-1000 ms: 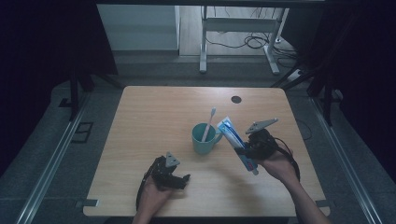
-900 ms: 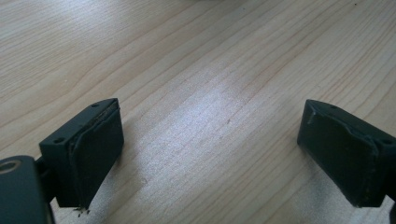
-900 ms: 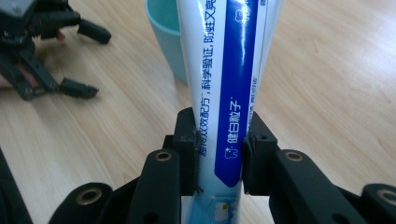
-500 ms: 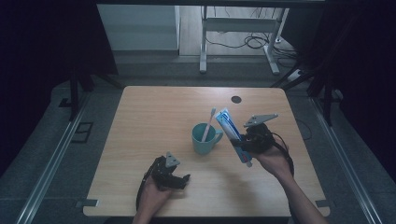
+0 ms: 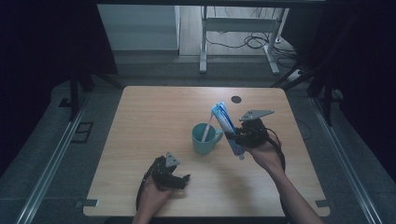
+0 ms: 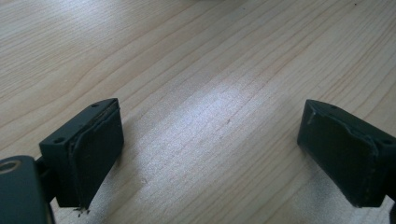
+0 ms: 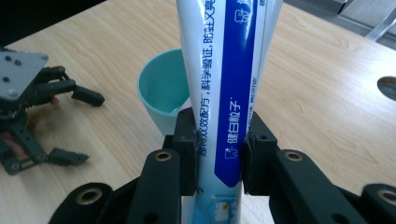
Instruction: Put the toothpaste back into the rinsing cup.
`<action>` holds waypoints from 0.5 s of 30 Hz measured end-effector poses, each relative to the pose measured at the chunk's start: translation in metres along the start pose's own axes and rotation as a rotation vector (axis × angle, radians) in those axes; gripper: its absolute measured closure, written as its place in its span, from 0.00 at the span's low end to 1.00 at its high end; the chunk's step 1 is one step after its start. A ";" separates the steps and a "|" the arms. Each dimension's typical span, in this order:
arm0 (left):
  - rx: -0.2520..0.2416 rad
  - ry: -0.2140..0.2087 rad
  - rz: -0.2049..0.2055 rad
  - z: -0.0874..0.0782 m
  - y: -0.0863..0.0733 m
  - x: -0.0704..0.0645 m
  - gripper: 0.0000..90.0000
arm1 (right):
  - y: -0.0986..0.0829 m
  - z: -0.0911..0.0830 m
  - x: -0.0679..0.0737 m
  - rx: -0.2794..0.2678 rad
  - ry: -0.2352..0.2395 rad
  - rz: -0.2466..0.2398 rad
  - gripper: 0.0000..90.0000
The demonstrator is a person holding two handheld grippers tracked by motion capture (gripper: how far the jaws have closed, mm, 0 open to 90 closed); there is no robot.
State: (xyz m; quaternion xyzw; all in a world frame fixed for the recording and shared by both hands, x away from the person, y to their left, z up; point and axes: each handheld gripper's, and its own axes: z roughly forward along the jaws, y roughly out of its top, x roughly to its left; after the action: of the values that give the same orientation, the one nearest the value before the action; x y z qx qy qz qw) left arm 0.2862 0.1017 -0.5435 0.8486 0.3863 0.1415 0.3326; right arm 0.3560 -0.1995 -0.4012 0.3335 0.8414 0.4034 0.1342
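the right gripper (image 5: pixel 239 138) squeezes the tube (image 5: pixel 227 127) up above the table (image 5: pixel 140 116), just beside the cup (image 5: pixel 204 139) in the middle. the left gripper (image 5: pixel 180 179) rests near the front edge, jaws wide apart.

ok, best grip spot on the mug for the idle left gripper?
Probably the rim wall of the teal mug on its near-left side, coming from above with the left gripper, open. The handle points toward the toothpaste tube; the toothbrush leans at the rim's far-right.
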 end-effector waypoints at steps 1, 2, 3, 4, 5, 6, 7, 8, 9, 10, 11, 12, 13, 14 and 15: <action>0.000 0.000 0.000 0.000 0.000 0.000 0.08 | 0.001 0.001 0.000 -0.006 0.000 -0.002 0.79; 0.000 0.000 0.000 0.000 0.000 0.000 0.08 | 0.002 0.001 0.000 -0.012 0.001 -0.001 0.79; 0.000 0.000 0.000 0.000 0.000 0.000 0.08 | 0.003 0.002 0.000 -0.017 0.000 0.001 0.79; 0.000 0.000 0.000 0.000 0.000 0.000 0.08 | 0.004 0.003 0.000 -0.025 -0.001 0.001 0.79; 0.000 0.000 0.000 0.000 0.000 0.000 0.08 | 0.005 0.003 0.000 -0.030 -0.002 0.003 0.79; 0.000 0.000 0.000 0.000 0.000 0.000 0.08 | 0.006 0.004 0.000 -0.033 -0.003 0.002 0.79; 0.000 0.000 0.000 0.000 0.000 0.000 0.08 | 0.007 0.005 0.000 -0.037 -0.004 0.002 0.79; 0.000 0.000 0.000 0.000 0.000 0.000 0.08 | 0.008 0.005 0.000 -0.040 -0.004 0.001 0.79; 0.000 0.000 0.000 0.000 0.000 0.000 0.08 | 0.009 0.006 0.000 -0.046 -0.008 0.002 0.79; 0.000 0.000 0.000 0.000 0.000 0.000 0.08 | 0.010 0.007 -0.001 -0.050 -0.009 0.003 0.79; 0.000 0.000 0.000 0.000 0.000 0.000 0.08 | 0.011 0.008 -0.001 -0.056 -0.007 0.007 0.79; 0.000 0.000 0.000 0.000 0.000 0.000 0.08 | 0.012 0.008 -0.001 -0.060 -0.006 0.010 0.79; 0.000 0.000 0.000 0.000 0.000 0.000 0.08 | 0.012 0.009 -0.002 -0.067 -0.007 0.012 0.79; 0.000 0.000 0.000 0.000 0.000 0.000 0.08 | 0.013 0.010 -0.002 -0.071 -0.006 0.011 0.79; 0.000 0.000 0.001 0.000 0.000 0.000 0.08 | 0.014 0.011 -0.002 -0.076 -0.007 0.015 0.79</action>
State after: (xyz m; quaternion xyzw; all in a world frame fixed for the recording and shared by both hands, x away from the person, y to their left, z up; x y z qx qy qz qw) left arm 0.2862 0.1018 -0.5435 0.8487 0.3861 0.1417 0.3325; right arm 0.3695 -0.1879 -0.3975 0.3360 0.8226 0.4347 0.1468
